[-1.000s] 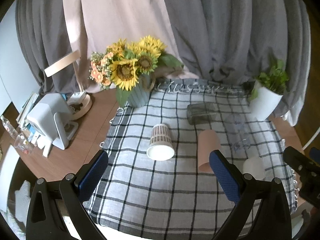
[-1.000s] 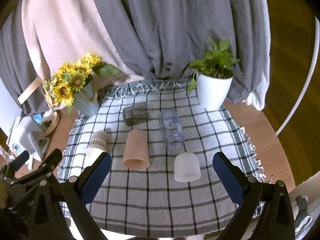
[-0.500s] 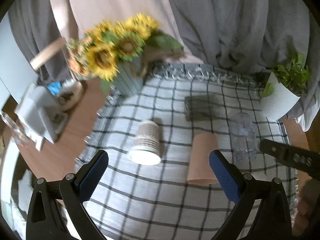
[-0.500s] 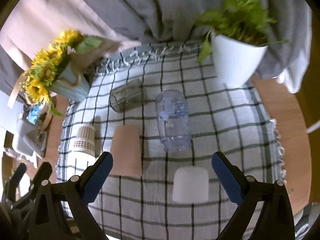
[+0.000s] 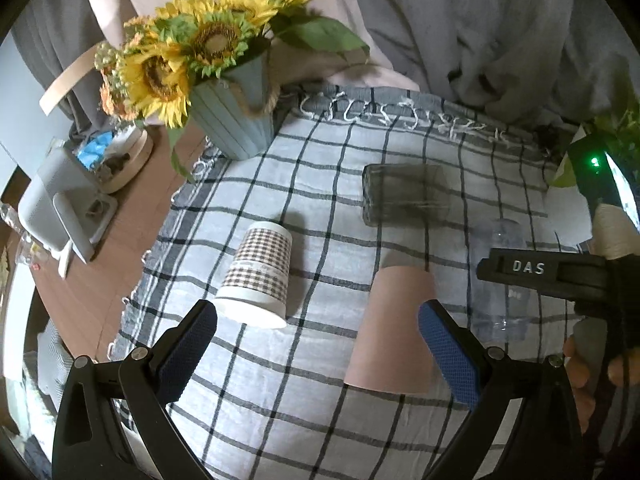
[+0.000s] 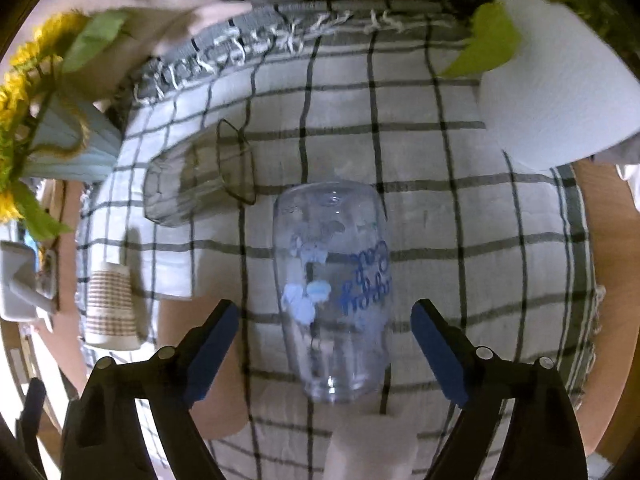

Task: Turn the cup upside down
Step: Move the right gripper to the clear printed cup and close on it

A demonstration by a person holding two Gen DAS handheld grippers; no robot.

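The clear cup (image 6: 334,304) sits low and central in our right wrist view, rim down on the cloth (image 6: 500,240), its blue lettering reading inverted. Our right gripper (image 6: 324,344) straddles it with jaws apart and touching nothing, so we judge that no grasp has begun and the whole flip remains. In the left view our left gripper (image 5: 318,344) is likewise spread and empty, with the pink cup (image 5: 394,328) just beyond, the checked cup (image 5: 260,276) at centre, and the sunflowers (image 5: 188,52) upper left.

Wooden table (image 5: 120,240) carries a checked cloth (image 5: 280,392) and vase (image 5: 236,120).
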